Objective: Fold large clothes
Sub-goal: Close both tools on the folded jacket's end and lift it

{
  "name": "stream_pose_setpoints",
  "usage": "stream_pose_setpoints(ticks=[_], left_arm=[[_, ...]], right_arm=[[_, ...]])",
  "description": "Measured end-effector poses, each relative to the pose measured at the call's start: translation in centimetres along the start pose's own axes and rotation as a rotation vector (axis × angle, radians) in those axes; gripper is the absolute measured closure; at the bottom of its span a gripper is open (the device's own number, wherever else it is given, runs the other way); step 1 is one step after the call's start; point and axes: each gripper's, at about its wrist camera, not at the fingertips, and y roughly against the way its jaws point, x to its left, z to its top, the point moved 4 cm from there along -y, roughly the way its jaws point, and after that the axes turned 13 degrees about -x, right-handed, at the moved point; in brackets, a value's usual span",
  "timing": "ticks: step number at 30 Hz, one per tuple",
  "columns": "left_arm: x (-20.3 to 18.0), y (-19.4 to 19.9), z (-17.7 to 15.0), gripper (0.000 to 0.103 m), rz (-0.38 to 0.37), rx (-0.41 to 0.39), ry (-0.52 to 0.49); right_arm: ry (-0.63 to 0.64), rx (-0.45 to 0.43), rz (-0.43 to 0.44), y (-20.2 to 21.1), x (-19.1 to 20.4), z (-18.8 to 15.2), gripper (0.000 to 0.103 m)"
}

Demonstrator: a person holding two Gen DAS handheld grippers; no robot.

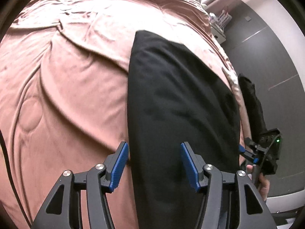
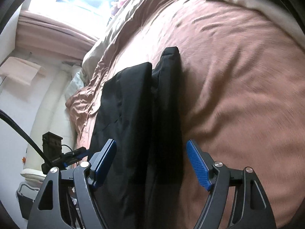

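A black garment point(image 1: 181, 105) lies lengthwise on a bed with a pink cover point(image 1: 66, 85). In the right wrist view it shows as two long black panels point(image 2: 137, 118) side by side, like trouser legs. My left gripper point(image 1: 154, 164) is open and empty, its jaws astride the garment's near left edge. My right gripper point(image 2: 151, 164) is open and empty above the garment's near end. The right gripper also shows at the right edge of the left wrist view point(image 1: 247, 152), beside a hanging black piece of cloth point(image 1: 251, 103).
The pink cover point(image 2: 238, 85) is wrinkled and spreads far on both sides. A beige pillow point(image 2: 99, 45) lies at the bed's far end. A grey wall point(image 1: 266, 57) and a small white shelf point(image 1: 219, 26) stand beyond the bed edge.
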Motion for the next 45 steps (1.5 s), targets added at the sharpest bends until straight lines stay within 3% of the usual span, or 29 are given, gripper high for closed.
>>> stream_pose_setpoints(ticks=[8, 13, 17, 26, 28, 30, 32, 33, 37, 42, 45], left_arm=[[0.9, -2.9, 3.2, 0.044, -0.047, -0.006, 0.010], [0.9, -4.3, 4.5, 0.044, -0.069, -0.003, 0.006], [1.1, -5.5, 5.8, 0.044, -0.066, -0.011, 0.018], [0.3, -6.9, 7.1, 0.045, -0.034, -0.025, -0.007], [-0.2, -7.0, 7.2, 0.045, -0.037, -0.029, -0.026], [-0.5, -6.8, 7.0, 0.044, -0.024, -0.031, -0.048], [-0.3, -6.9, 6.8, 0.044, -0.006, -0.031, -0.058], [-0.1, -7.1, 6.7, 0.038, -0.001, -0.024, -0.049], [0.7, -7.8, 6.3, 0.035, 0.006, 0.003, -0.003], [-0.3, -6.5, 6.5, 0.066, -0.001, -0.014, 0.001], [-1.4, -4.7, 6.6, 0.075, -0.012, -0.044, -0.013]], right_arm=[[-0.020, 0.048, 0.004, -4.6, -1.3, 3.2, 0.029], [-0.087, 0.087, 0.084, -6.5, -1.8, 4.3, 0.028], [-0.127, 0.128, 0.161, -8.2, -1.7, 4.7, 0.028], [-0.110, 0.167, 0.183, -10.8, -1.6, 5.3, 0.029], [-0.112, 0.158, 0.165, -10.9, -2.0, 5.5, 0.039], [-0.117, 0.154, 0.147, -10.9, -2.4, 5.5, 0.064], [-0.141, 0.157, 0.157, -10.9, -2.5, 5.1, 0.074], [-0.142, 0.153, 0.160, -10.7, -2.4, 5.0, 0.078], [-0.112, 0.119, 0.161, -9.4, -0.9, 4.9, 0.087], [-0.069, 0.086, 0.172, -7.8, 1.2, 4.7, 0.090], [-0.030, 0.071, 0.173, -6.6, 3.0, 4.3, 0.090]])
